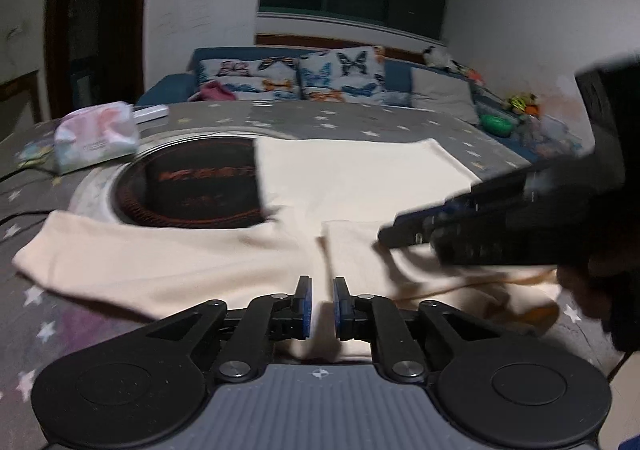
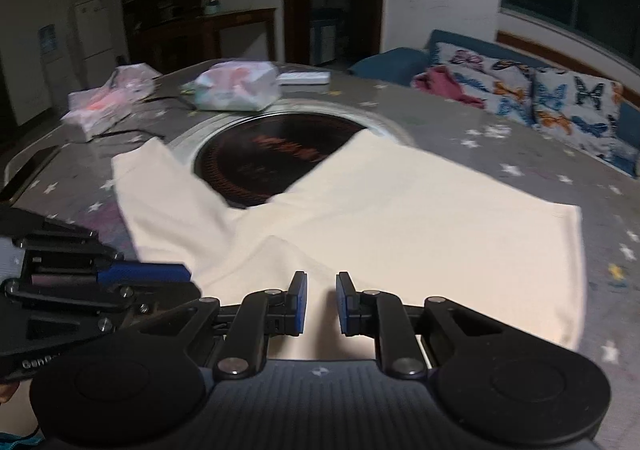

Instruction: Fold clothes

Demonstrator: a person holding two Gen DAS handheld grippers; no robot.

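A cream shirt point(image 1: 352, 177) lies flat on the grey star-print table point(image 1: 360, 121), its sleeve point(image 1: 132, 254) spread to the left. It also fills the right wrist view point(image 2: 420, 217). My left gripper point(image 1: 322, 286) hovers over the shirt's near edge with its jaws a narrow gap apart, fabric seen between them but not pinched. My right gripper point(image 2: 321, 280) is open above the near edge of the shirt. In the left wrist view the right gripper point(image 1: 390, 236) reaches in from the right over a folded part. In the right wrist view the left gripper point(image 2: 188, 276) sits at the left.
A round black hotplate point(image 1: 200, 181) set in the table is partly covered by the shirt. A pastel pouch point(image 1: 96, 135) and a plastic bag point(image 2: 108, 101) lie at the far side. A blue sofa with butterfly cushions point(image 1: 296, 77) stands beyond.
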